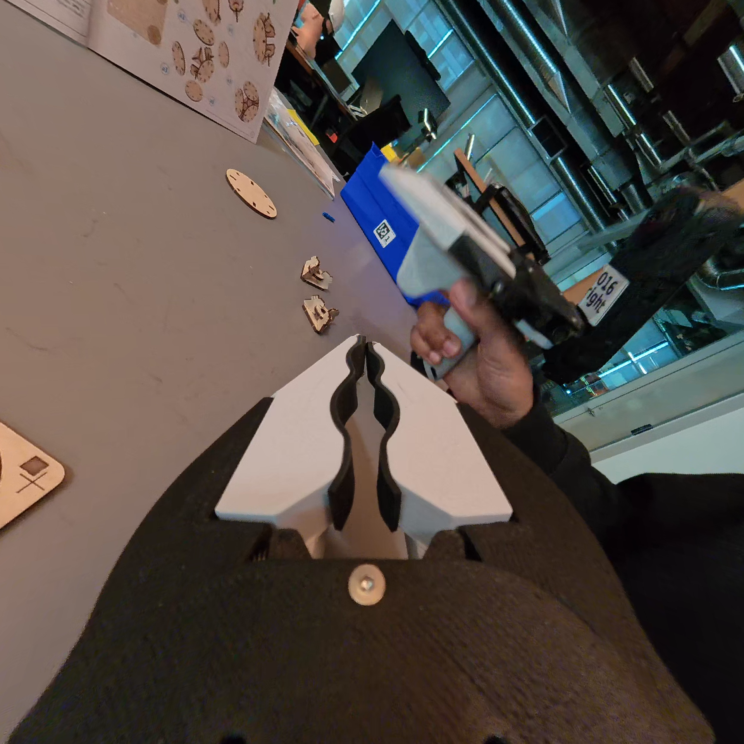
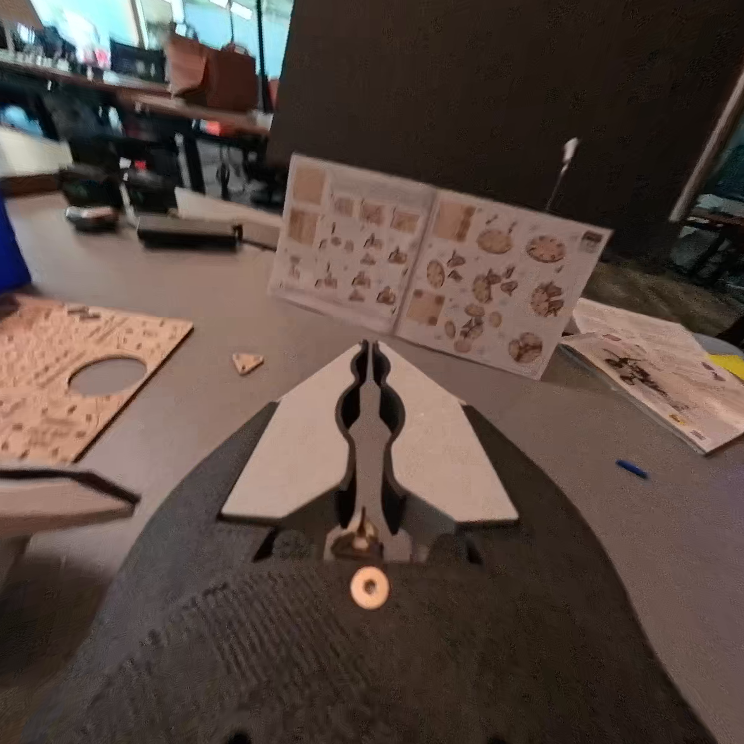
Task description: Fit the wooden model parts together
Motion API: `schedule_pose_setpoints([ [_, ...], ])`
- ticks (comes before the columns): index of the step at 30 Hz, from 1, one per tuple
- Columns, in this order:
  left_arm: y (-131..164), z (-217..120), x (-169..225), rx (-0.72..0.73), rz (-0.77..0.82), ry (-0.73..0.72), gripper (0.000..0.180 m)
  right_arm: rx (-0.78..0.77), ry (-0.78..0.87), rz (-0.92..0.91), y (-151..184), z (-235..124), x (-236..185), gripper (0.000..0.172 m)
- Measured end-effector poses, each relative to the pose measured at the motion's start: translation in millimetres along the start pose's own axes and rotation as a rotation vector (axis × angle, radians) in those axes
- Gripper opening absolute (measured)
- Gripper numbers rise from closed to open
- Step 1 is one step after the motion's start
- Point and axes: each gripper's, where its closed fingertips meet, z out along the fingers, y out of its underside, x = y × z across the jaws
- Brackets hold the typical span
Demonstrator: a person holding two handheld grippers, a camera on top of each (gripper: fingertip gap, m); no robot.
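Note:
My left gripper [image 1: 365, 342] is shut with nothing between its black pads and hovers over the grey table [image 1: 120, 282]. Nearest it lie two small wooden assembled pieces [image 1: 320, 314] [image 1: 316, 273], and a round wooden disc [image 1: 251, 193] lies farther off. My right gripper [image 2: 369, 345] is shut with nothing between its pads above the same table [image 2: 225, 290]; in the left wrist view it shows as a grey tool [image 1: 439, 241] held in a hand [image 1: 483, 354]. A small triangular wooden piece [image 2: 246, 362] lies just left of its tips.
An open instruction booklet [image 2: 435, 265] stands ahead, also in the left wrist view [image 1: 193, 52]. A wooden sheet with a round hole [image 2: 72, 374] lies left. A blue bin [image 1: 378, 217], papers [image 2: 652, 374], a small blue bit [image 2: 632, 469] and a wooden panel corner [image 1: 24, 475] are around. My right fingertips sit around 12 cm from my left ones. Left tips and right tips are each some 20 cm from the small triangular wooden piece [image 2: 246, 362].

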Motion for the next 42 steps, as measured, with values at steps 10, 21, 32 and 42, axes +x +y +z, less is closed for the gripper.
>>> schedule_pose_setpoints([
  [10,0,0,0,-0.001,-0.003,0.003,0.000,-0.398,-0.449,0.039,104,-69,-29,0.024],
  [21,0,0,0,-0.001,-0.004,0.005,0.001,-0.454,-0.533,0.011,114,-68,-48,0.001],
  [32,0,0,0,-0.001,-0.008,0.008,0.001,-0.407,-0.601,0.363,70,-76,-58,0.001],
  [42,1,0,1,-0.003,-0.011,0.010,0.001,-0.388,-0.677,0.482,58,-83,-67,0.000],
])
